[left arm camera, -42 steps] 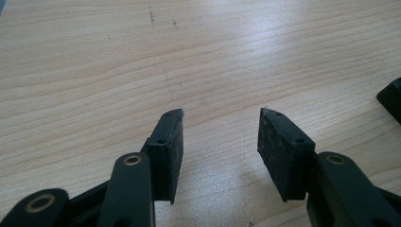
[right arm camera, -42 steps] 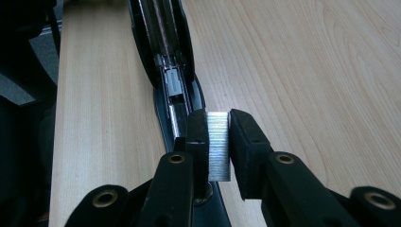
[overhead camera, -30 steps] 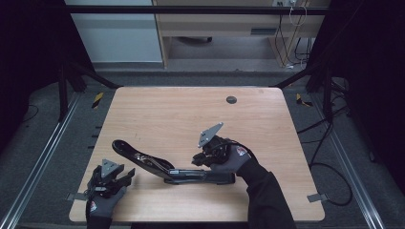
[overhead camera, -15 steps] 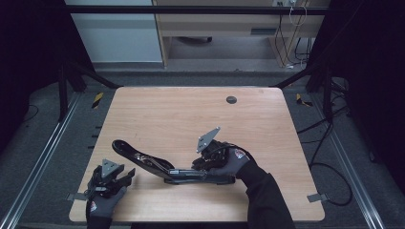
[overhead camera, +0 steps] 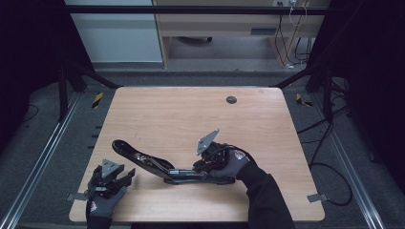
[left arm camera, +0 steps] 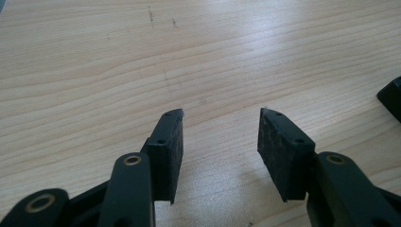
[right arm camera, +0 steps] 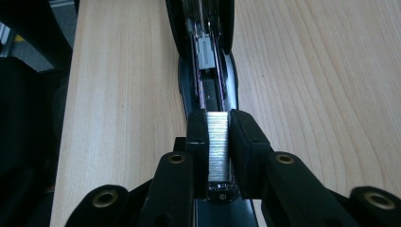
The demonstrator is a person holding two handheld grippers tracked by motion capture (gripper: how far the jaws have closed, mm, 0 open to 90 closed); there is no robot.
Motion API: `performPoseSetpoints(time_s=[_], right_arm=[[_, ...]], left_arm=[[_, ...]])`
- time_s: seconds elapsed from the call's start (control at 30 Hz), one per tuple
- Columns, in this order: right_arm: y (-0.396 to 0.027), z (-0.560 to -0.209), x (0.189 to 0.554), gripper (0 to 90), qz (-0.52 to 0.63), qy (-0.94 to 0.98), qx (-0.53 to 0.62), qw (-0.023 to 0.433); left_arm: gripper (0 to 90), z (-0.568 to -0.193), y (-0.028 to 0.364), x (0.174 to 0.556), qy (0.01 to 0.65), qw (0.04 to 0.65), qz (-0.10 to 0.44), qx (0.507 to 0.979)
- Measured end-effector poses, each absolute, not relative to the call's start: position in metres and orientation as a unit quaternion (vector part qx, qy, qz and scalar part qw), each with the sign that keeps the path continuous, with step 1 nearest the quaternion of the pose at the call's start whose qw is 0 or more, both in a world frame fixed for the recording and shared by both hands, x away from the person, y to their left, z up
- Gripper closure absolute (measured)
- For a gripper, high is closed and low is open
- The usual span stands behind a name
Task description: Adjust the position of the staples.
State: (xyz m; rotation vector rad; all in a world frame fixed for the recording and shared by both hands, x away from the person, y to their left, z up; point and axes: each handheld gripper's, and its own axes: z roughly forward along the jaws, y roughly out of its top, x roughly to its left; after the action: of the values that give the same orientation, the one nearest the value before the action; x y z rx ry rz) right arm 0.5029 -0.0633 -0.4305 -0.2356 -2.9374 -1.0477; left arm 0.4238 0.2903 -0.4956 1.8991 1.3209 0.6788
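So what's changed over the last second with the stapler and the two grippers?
Very little. The right gripper, shut on a strip of staples over the open stapler, has eased slightly toward the near edge. The left gripper stayed open and idle on the table; the stapler hasn't shifted.

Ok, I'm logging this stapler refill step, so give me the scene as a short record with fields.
Work surface: wooden table
Item: black stapler, opened up, lying on the table
Right gripper: jaws shut on a strip of staples over the stapler's open channel
Left gripper: jaws open, nothing between them, resting on the table left of the stapler
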Motion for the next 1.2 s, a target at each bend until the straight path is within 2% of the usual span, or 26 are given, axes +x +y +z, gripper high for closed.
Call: performPoseSetpoints(time_s=[1.2], right_arm=[[-0.0623,-0.4407,0.5068,78.4,-0.326,-0.944,-0.051,0.012]], left_arm=[[50.6,-0.4964,0.2899,0.4243,0.512,0.353,0.265,0.737]])
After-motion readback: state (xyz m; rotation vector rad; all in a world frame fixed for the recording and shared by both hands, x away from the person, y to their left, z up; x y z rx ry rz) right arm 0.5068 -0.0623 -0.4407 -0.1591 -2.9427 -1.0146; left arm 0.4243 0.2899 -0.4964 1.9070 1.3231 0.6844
